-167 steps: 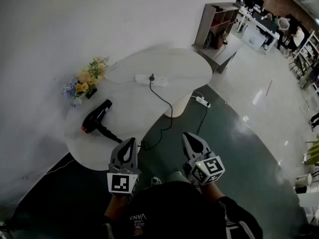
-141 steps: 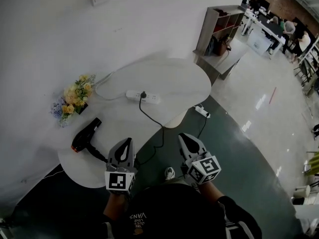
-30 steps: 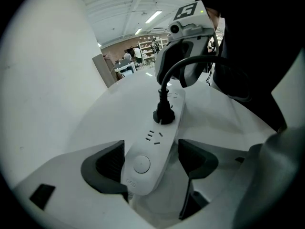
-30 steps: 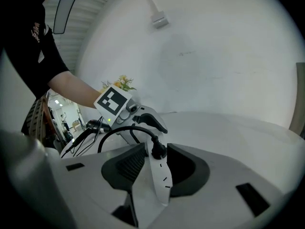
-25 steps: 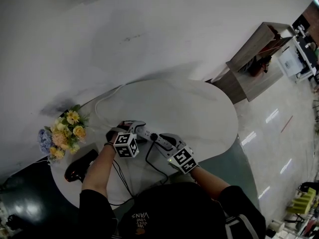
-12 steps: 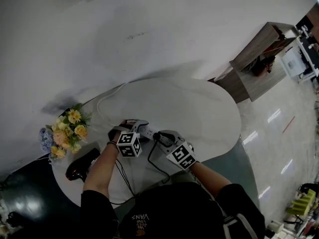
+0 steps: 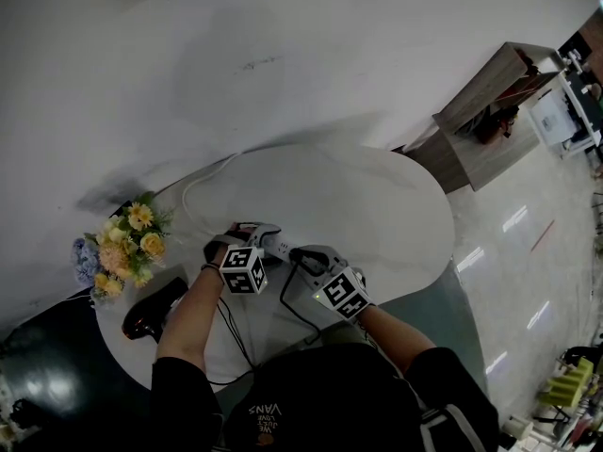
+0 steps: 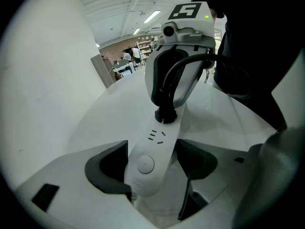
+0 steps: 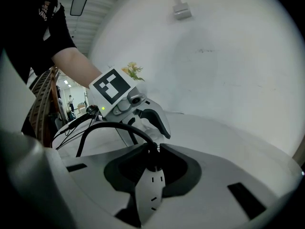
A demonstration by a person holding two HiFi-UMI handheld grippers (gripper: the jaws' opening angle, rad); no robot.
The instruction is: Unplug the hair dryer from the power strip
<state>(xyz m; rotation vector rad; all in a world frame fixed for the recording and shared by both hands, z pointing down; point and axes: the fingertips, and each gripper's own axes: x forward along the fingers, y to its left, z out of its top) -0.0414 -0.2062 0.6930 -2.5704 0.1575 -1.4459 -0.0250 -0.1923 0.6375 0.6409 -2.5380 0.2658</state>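
Desk (image 7: pixel 377 205): white, rounded.
Hair dryer (image 7: pixel 151 311): near-left desk edge, well apart from strip.
Power strip (image 8: pixel 145 165): long axis runs from left hand-held gripper (image 8: pixel 151 144), clamped on its button end, twd the right one.
Plug (image 9: pixel 151 163): black, seated in strip; right hand-held gripper (image 9: pixel 152 149) closed on it, so right pulls it up and off, prob.
Print: shirt (image 7: pixel 264 410) "VANS"; strip's mark unreadable.

Yellow flower bunch (image 7: pixel 125 250) at white table (image 7: pixel 377 205) left edge; wooden shelf unit (image 7: pixel 485 111) beyond, by wall.
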